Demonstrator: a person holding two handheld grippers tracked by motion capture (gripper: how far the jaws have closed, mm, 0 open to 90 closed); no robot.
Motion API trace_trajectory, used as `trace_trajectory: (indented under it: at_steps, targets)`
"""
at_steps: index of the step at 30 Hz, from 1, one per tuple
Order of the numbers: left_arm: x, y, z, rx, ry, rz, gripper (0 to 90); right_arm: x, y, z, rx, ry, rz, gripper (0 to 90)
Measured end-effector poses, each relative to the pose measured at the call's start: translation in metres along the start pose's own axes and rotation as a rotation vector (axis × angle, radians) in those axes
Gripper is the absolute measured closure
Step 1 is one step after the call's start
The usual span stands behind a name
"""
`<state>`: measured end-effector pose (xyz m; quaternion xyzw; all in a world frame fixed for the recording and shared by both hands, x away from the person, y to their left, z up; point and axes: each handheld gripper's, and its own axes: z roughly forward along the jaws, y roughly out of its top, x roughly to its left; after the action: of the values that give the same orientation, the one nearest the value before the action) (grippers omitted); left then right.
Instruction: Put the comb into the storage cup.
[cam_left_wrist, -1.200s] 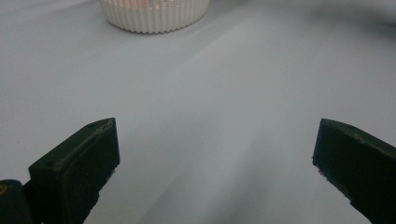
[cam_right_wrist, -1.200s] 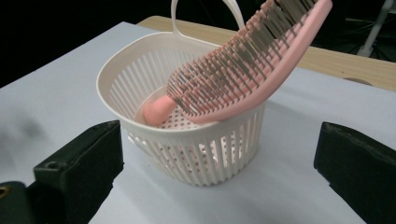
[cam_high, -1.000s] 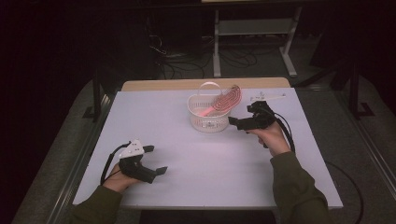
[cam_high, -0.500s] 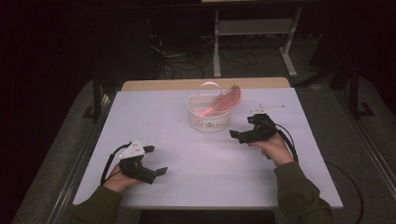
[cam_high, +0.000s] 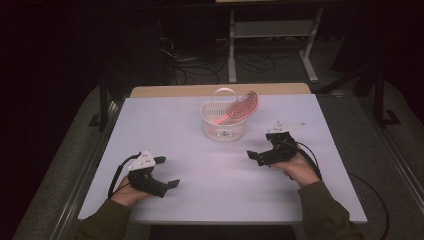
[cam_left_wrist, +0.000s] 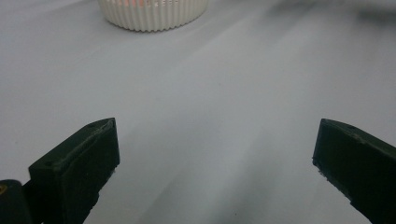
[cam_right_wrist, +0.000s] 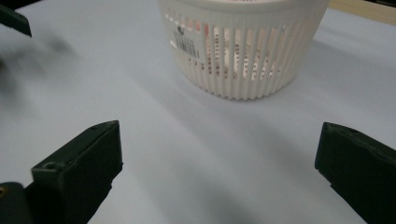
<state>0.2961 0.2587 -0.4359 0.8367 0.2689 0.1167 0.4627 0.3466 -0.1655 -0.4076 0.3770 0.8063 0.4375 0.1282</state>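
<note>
High view
Left tool (cam_high: 167, 172): held in the person's left hand (cam_high: 131, 189) at the near left of the desk, jaws spread wide with nothing between them, pointing toward the middle of the desk.
Right tool (cam_high: 256, 156): held in the person's right hand (cam_high: 299, 169) at the near right, jaws wide apart and empty, pointing left; a grey three-cornered plate sits on top and a cable loops behind it.
Desk (cam_high: 180, 125): white top with a wooden strip along the far edge.
Basket (cam_high: 225, 129): white, slotted, round, with a handle arched over it; it stands at the far middle of the desk, well apart from the left tool and nearer the right one.
Pink brush (cam_high: 239, 109): leans in the basket, its ribbed head sticking out above the rim on the right side.
Sleeves: dark olive, coming in from the bottom edge.

Left gripper view
Left tool (cam_left_wrist: 215, 149): both black jaws stand far apart over bare desk, gripping nothing.
Basket (cam_left_wrist: 153, 13): its ribbed lower wall sits at the top, well ahead of the jaws.

Right gripper view
Right tool (cam_right_wrist: 217, 151): jaws wide apart, nothing held.
Basket (cam_right_wrist: 243, 46): close ahead, slightly right of centre, pink showing through the slots; a small label is on its wall.
</note>
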Motion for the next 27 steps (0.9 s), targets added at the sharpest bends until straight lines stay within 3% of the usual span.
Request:
trace_trajectory:
  at_steps: [16, 27]
  targets:
    - [0.000, 0.001, 0.000, -0.003, -0.005, 0.002, 0.5, 0.018, -0.029, -0.015, 0.004, -0.012, -0.022, 0.4]
    - [-0.001, 0.001, 0.001, -0.001, -0.007, 0.005, 0.5, 0.015, -0.052, -0.025, 0.015, -0.023, 0.005, 0.4]
